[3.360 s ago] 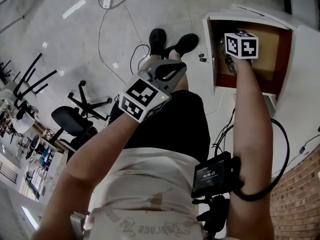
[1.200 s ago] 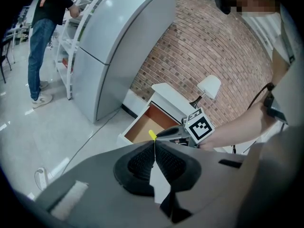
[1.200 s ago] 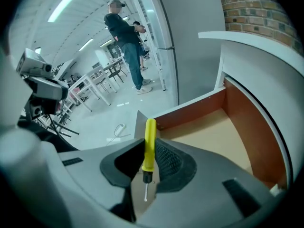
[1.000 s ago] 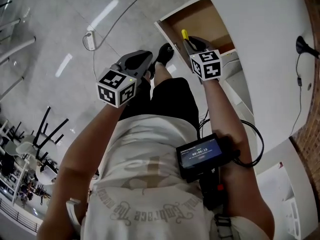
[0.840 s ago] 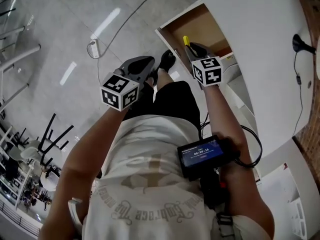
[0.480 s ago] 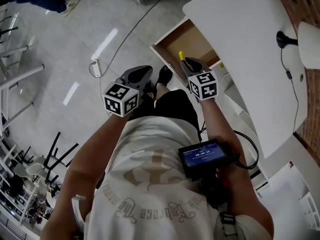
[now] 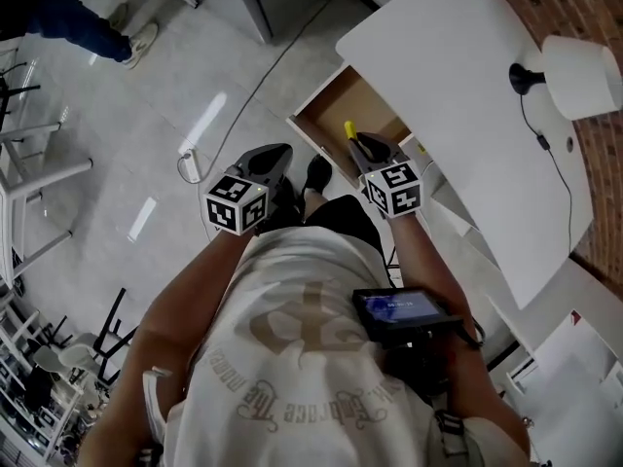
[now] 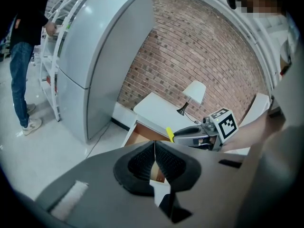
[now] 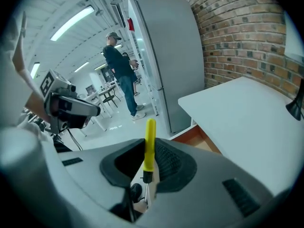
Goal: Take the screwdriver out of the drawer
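**Presently: screwdriver clamped in right gripper; left gripper closed on nothing**

Head view: the right gripper [image 7: 356, 140] holds the screwdriver [image 7: 348, 129]. The yellow handle juts past the jaw tips, in line with the open drawer [image 7: 336, 105] just ahead of it under the white desk [image 7: 458, 86]. The left gripper [image 7: 280, 152] sits level with the right one, apart to its left, over the floor.

Left gripper view: the jaws are pressed together with nothing between them. Ahead and to the right, the right gripper shows side-on with the yellow handle at its tip. The drawer lies just beyond.

Right gripper view: the jaws pinch the screwdriver near the base of its handle. The handle points away, and the metal shaft runs back between the jaws. The desk lies ahead to the right, and the left gripper is off to the left.
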Demonstrator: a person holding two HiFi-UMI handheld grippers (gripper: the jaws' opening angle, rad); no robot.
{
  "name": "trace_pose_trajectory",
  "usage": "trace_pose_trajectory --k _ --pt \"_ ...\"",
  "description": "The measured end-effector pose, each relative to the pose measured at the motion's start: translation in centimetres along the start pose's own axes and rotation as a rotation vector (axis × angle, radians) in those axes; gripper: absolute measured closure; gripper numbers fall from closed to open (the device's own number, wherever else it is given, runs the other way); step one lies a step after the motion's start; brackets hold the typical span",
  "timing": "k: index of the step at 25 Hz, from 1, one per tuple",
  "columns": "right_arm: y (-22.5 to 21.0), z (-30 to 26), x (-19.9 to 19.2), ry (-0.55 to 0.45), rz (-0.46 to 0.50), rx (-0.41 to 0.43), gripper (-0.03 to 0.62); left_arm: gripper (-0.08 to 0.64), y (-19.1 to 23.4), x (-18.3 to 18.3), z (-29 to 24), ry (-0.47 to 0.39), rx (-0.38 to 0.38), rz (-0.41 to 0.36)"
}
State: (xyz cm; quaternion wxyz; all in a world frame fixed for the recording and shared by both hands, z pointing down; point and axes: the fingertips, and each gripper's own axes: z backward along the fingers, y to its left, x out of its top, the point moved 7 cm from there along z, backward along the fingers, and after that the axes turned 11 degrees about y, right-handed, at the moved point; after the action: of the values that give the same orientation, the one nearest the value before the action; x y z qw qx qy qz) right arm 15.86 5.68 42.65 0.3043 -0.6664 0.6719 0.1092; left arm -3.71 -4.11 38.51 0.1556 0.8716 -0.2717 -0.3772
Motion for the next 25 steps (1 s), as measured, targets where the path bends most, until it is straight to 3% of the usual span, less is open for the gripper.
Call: trace_pose_trajectory --k 25 --pt "1.3 9.8 5.3 -0.238 0.026 -0.062 0.538 0.554 -1.9 5.6 1.0 -0.074 -0.041 -0.122"
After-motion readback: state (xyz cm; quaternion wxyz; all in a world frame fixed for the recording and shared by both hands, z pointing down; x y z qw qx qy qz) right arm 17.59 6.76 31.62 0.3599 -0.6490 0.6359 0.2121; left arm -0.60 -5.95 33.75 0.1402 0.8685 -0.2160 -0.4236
